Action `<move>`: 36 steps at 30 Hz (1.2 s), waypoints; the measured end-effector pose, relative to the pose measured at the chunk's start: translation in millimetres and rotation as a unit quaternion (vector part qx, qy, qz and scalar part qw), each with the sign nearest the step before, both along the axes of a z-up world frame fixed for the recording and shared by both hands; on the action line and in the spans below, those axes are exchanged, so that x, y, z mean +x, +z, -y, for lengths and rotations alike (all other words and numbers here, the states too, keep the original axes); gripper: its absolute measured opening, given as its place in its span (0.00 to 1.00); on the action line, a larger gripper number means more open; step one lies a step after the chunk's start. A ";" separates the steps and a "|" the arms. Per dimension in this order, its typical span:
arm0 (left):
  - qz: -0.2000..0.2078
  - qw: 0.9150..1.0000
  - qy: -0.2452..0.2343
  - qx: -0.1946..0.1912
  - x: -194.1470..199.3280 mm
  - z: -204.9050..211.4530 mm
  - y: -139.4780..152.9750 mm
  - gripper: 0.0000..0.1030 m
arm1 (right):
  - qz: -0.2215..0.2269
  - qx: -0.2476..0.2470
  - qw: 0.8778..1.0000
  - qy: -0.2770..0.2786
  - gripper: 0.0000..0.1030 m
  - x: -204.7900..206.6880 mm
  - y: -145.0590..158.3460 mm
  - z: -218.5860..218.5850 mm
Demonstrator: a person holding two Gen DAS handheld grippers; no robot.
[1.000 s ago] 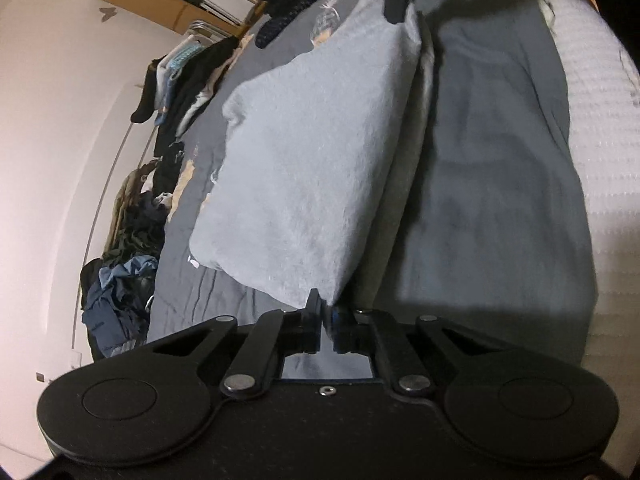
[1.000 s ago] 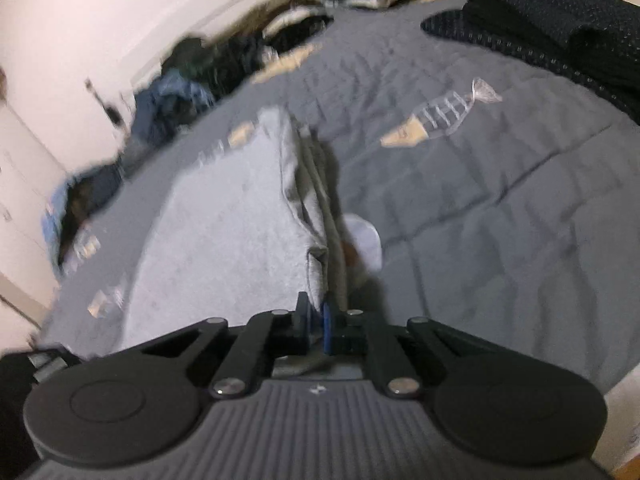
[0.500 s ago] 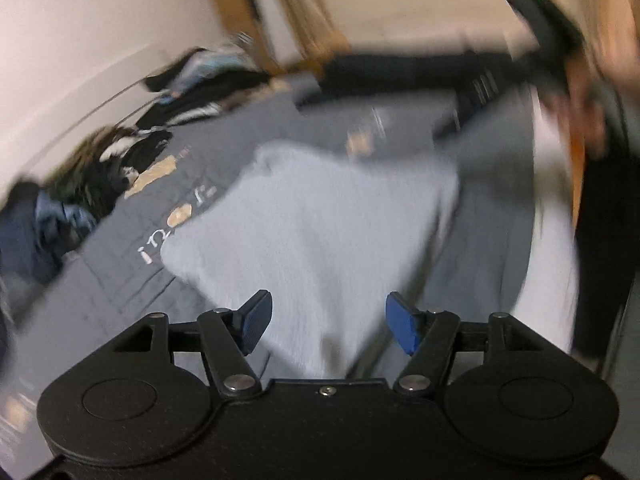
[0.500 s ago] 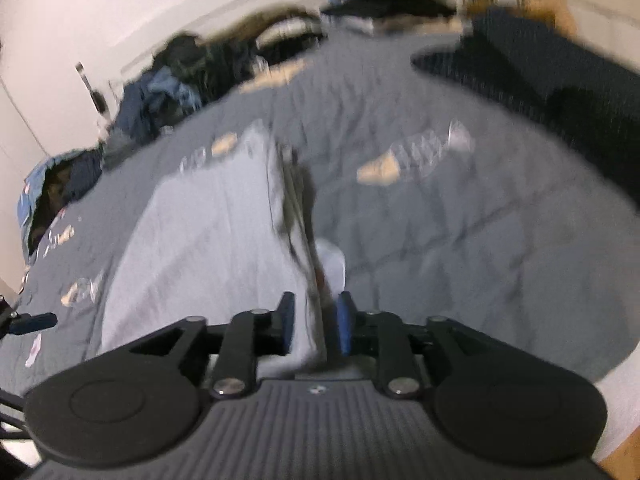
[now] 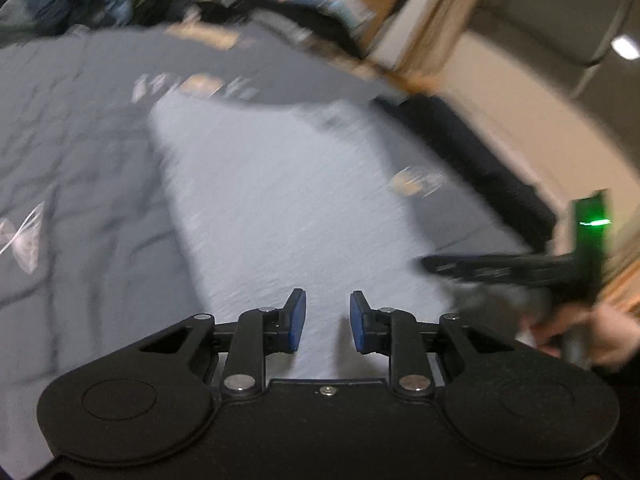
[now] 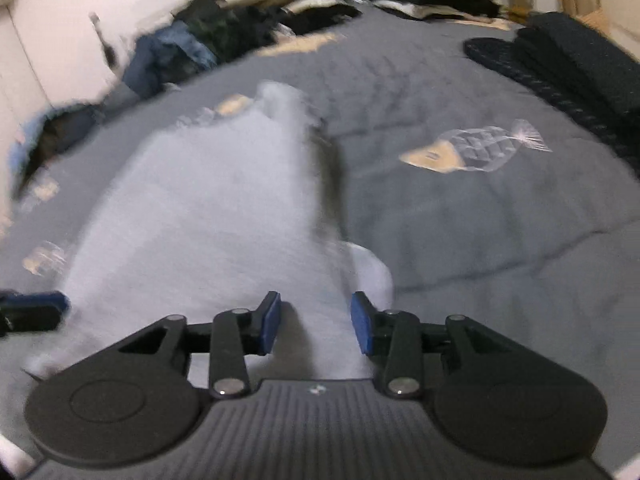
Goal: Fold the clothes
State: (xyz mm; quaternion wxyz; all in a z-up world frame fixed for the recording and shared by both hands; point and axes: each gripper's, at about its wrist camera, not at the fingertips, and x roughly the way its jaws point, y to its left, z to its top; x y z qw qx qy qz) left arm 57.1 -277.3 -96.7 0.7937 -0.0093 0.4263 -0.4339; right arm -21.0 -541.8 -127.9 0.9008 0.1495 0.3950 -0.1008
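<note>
Though blurred, no writing legible; garment point(image 5: 288, 216) released.

Garment point(image 6: 208, 216) on quilt point(image 6: 460, 220); clothes pile point(image 6: 240, 36) behind (far edge).

Left gripper point(image 5: 328, 322) jaws apart – over pale folded garment point(image 5: 280, 208) on grey quilt point(image 5: 80, 152).

My left gripper point(image 5: 328, 320) and right gripper point(image 6: 316, 322) both hang over the pale garment point(image 6: 208, 208), jaws parted, blue pads point(image 5: 297, 320) gripping nothing.
</note>
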 end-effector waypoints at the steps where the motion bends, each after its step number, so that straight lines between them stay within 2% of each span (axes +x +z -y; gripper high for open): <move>1: -0.010 1.000 0.004 0.017 4.0 -0.3 -5.1 0.24 | -0.002 -0.003 1.000 -0.001 0.42 -4.3 0.1 3.6; 2: -0.013 1.000 0.005 0.012 6.9 -1.4 -4.7 0.24 | -0.005 -0.006 1.000 -0.003 0.42 -8.6 0.2 7.1; 7: -0.006 0.999 0.012 -0.037 10.9 -9.3 18.2 0.24 | 0.067 0.002 0.998 -0.016 0.42 -15.6 36.4 14.6; 10: -0.012 0.997 0.013 -0.074 10.7 -11.9 29.5 0.25 | 0.123 0.009 0.992 0.020 0.43 4.7 61.7 11.7; 15: -0.026 0.998 0.011 -0.064 12.2 1.5 18.7 0.25 | 0.135 0.069 0.982 0.113 0.48 71.0 72.9 17.4; 19: -0.029 0.998 0.007 -0.047 10.7 1.2 11.7 0.25 | 0.114 0.160 0.969 0.151 0.49 119.0 52.6 37.1; 24: -0.025 0.999 0.007 -0.035 16.0 -1.1 7.7 0.25 | 0.069 0.220 0.959 0.164 0.49 154.0 13.9 55.3; 27: -0.023 0.999 0.005 -0.031 19.1 -1.0 7.6 0.25 | 0.063 0.283 0.948 0.134 0.49 171.1 -13.9 74.2; 30: -0.019 0.999 0.001 -0.026 20.2 0.9 6.8 0.25 | 0.076 0.356 0.928 0.084 0.49 180.2 -35.5 96.3; 33: -0.015 1.000 0.000 -0.021 20.7 2.2 6.4 0.25 | 0.105 0.379 0.919 0.043 0.49 181.9 -43.3 106.1; 36: -0.009 1.000 -0.001 -0.020 19.3 2.7 8.5 0.25 | 0.124 0.365 0.923 0.009 0.49 182.8 -43.5 109.9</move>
